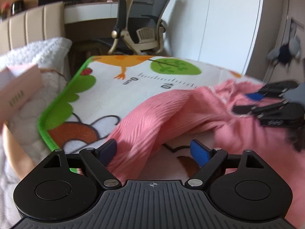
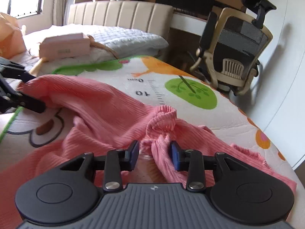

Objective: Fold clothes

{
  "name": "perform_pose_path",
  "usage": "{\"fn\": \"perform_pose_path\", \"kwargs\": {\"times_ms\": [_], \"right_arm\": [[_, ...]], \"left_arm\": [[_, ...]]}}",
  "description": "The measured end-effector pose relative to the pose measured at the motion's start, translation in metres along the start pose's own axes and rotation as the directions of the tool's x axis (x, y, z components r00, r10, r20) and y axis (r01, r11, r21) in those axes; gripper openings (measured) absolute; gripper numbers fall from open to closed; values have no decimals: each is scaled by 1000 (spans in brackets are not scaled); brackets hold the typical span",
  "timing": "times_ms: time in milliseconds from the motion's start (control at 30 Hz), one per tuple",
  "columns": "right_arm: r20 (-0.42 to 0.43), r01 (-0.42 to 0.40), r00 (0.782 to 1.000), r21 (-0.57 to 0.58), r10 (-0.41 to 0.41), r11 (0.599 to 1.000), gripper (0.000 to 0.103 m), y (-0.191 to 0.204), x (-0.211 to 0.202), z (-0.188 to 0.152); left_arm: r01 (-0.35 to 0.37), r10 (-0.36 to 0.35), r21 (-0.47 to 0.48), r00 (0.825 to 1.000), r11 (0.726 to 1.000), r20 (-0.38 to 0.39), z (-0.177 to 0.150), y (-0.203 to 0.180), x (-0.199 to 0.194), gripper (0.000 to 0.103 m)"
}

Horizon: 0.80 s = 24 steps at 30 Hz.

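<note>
While the pink ribbed garment (image 2: 99,103) lies rumpled across the cartoon-printed play mat (image 2: 219,118) on the bed, neither edge is properly caught yet. The left gripper (image 1: 154,150) has its jaws spread wide, with a fold of the cloth draped between the blue pads and lying against the left one, but nothing pinched. The right gripper (image 2: 154,152) is about half open, a bunched knot of the fabric standing between its pads without being squeezed, as far as I can judge. The step in hand looks like taking hold of two points along one edge, so that the piece can be lifted and spread flat before any fold. To do it well, I would have each gripper close on a single layer near a hem or corner, not on a bunch, since a wad will carry its creases into the fold; the right side especially needs the knot teased apart first. The cloth looks soft and stretchy, so it may slip from a shallow bite. Beyond the mat sit a pink box (image 2: 64,46) by the white quilted pillow (image 2: 125,36), and an office chair (image 2: 236,43) beside the bed.
</note>
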State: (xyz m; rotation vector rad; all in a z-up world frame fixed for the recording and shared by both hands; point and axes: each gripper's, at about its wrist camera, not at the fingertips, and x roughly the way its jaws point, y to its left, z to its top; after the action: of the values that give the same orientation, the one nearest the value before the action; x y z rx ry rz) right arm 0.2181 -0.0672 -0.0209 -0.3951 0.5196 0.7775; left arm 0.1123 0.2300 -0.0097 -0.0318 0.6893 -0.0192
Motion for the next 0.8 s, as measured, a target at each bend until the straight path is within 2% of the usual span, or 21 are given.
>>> {"fn": "perform_pose_path", "kwargs": {"times_ms": [33, 100, 133, 167, 200, 233, 267, 333, 400, 467, 567, 633, 667, 700, 767, 800], "right_arm": [[32, -13, 999, 32, 12, 999, 43, -7, -13, 2], [111, -13, 994, 103, 1, 995, 63, -26, -44, 5], [147, 1, 989, 129, -20, 992, 66, -33, -60, 4], [172, 22, 984, 152, -48, 988, 68, -43, -76, 0], [191, 45, 978, 174, -79, 984, 68, -53, -92, -5], [204, 70, 973, 194, -110, 979, 68, -59, -105, -10], [209, 98, 967, 212, -143, 972, 69, -66, -118, -17], [205, 151, 957, 253, -205, 956, 70, -82, -138, -35], [181, 189, 950, 311, -253, 931, 70, -99, -149, -54], [151, 214, 946, 374, -287, 903, 70, -115, -157, -73], [119, 211, 949, 449, -292, 868, 70, -129, -159, -94], [112, 205, 951, 469, -288, 859, 70, -131, -158, -102], [112, 197, 953, 472, -280, 860, 70, -130, -158, -103], [115, 187, 956, 471, -270, 862, 70, -127, -157, -103], [125, 169, 960, 450, -249, 877, 70, -117, -153, -96], [134, 162, 962, 427, -239, 890, 70, -111, -152, -92]], "left_arm": [[-14, 14, 10, 1000, 1000, -3, 0, 0, 0, 93], [-62, 63, 27, 998, 998, -10, 1, 2, 3, 90], [-92, 93, 40, 996, 995, -13, 1, 3, 5, 86], [-112, 113, 53, 993, 992, -20, 2, 3, 8, 65], [-126, 129, 66, 991, 990, -31, 3, 4, 11, 30], [-124, 127, 61, 991, 990, -51, 5, 7, 14, 16], [-100, 102, 35, 992, 994, -71, 8, 10, 14, 10], [-18, 14, -39, 996, 999, -85, 19, 12, 7, 8], [93, -101, -120, 993, 988, -65, 36, 8, -4, 8], [223, -231, -202, 973, 954, -16, 59, -2, -16, 8], [402, -401, -274, 914, 874, 62, 93, -29, -21, 8], [500, -494, -305, 863, 810, 103, 113, -50, -18, 13], [544, -539, -321, 835, 776, 112, 120, -62, -12, 29], [585, -583, -336, 804, 738, 120, 125, -74, -6, 56], [632, -630, -342, 765, 696, 131, 131, -95, 2, 77], [650, -647, -329, 751, 686, 135, 133, -104, 4, 82]]}}
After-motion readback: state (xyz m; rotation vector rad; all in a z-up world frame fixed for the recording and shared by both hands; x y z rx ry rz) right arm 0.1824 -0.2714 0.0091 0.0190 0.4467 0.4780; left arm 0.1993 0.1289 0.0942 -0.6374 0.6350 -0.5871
